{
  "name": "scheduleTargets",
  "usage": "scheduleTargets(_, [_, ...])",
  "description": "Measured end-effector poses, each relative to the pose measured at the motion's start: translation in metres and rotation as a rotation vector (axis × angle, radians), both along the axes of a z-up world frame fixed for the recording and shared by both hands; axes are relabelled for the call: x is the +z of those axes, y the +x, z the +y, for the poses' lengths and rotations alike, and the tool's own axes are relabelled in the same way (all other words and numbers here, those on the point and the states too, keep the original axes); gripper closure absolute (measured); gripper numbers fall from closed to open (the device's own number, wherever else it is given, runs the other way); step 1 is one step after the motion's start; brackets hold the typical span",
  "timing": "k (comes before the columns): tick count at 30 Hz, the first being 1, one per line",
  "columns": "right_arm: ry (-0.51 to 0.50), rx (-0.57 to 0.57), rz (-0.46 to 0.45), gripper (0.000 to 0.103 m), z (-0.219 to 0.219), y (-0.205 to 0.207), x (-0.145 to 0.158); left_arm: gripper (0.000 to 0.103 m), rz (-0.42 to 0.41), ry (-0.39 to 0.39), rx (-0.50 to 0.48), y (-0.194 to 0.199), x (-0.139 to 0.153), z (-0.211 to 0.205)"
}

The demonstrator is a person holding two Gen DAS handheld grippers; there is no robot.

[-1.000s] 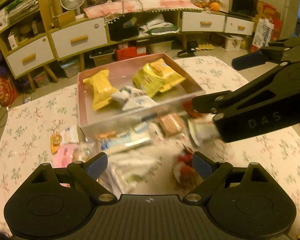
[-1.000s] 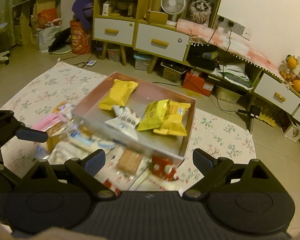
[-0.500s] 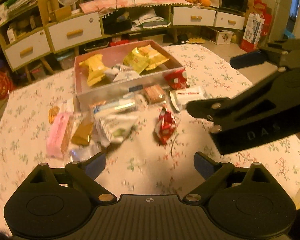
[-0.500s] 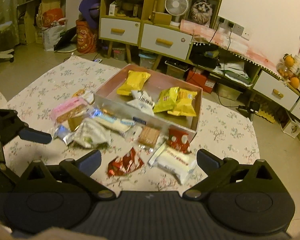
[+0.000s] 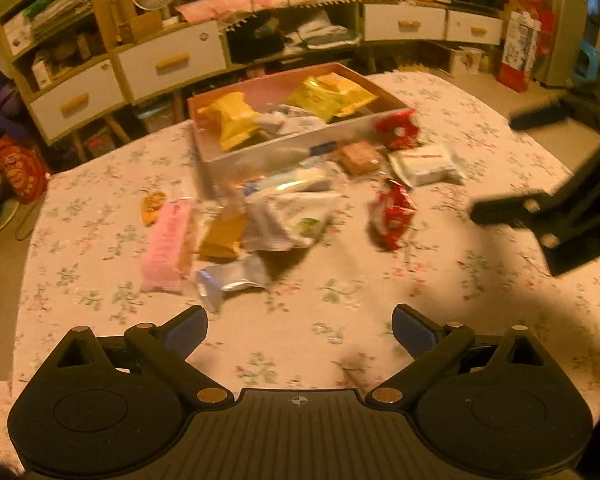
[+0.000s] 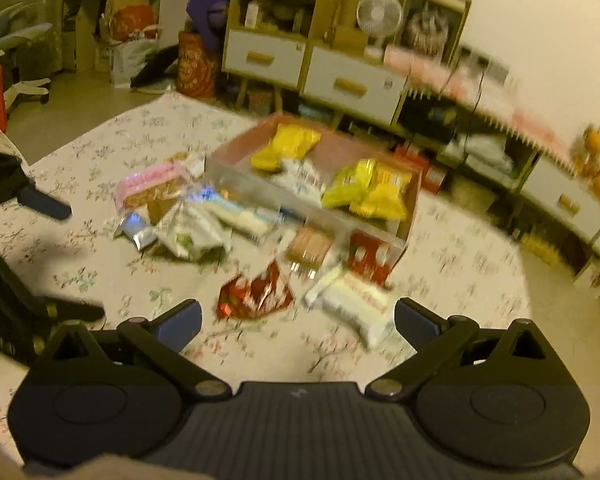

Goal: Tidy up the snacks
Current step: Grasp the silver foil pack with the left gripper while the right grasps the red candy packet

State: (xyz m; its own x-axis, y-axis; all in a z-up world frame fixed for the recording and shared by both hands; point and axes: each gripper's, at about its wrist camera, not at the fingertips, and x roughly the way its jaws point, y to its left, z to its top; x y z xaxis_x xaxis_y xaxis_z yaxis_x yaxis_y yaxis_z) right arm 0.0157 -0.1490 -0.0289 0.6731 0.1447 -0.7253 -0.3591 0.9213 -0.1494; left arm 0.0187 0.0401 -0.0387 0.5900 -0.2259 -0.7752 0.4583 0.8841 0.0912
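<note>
At the bottom of my left view, my left gripper (image 5: 300,330) stands wide apart over bare floral tablecloth (image 5: 300,344), nothing between its blue pads; its jaws have just been opening further. My right gripper (image 6: 298,320) is equally spread and empty at the bottom of the right view, having just finished widening. Just ahead of it, in the lower middle, lie a crumpled red packet (image 6: 256,294) and a white packet (image 6: 352,304), both on the cloth and free of the pads. Toward the centre left of the left view I see the loose pile: a silver wrapper (image 5: 230,280), a pink packet (image 5: 166,246), a large white bag (image 5: 288,218). Past the pile, in the upper middle, sits the pink box (image 5: 260,152), holding yellow snack bags (image 5: 228,120) and a pale packet. Drawers (image 5: 172,62) and shelves fill the top of the frame.
</note>
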Motion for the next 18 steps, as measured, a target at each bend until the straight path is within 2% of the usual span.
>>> scheduleTargets(3, [0.019,0.013,0.124,0.000,-0.004,0.007,-0.011,0.003,0.000,0.001,0.017,0.005,-0.002,0.011])
scheduleTargets(8, [0.034,0.009,0.208,0.005,-0.009,0.015,-0.027,0.003,0.012,0.002,0.042,0.019,-0.009,0.027])
scheduleTargets(13, [0.016,0.009,0.214,0.007,-0.008,0.021,-0.038,0.003,0.019,-0.016,0.061,0.034,-0.021,0.040])
scheduleTargets(18, [0.003,0.019,0.218,0.007,0.000,0.029,-0.050,0.003,0.011,-0.006,0.033,0.049,-0.035,0.043])
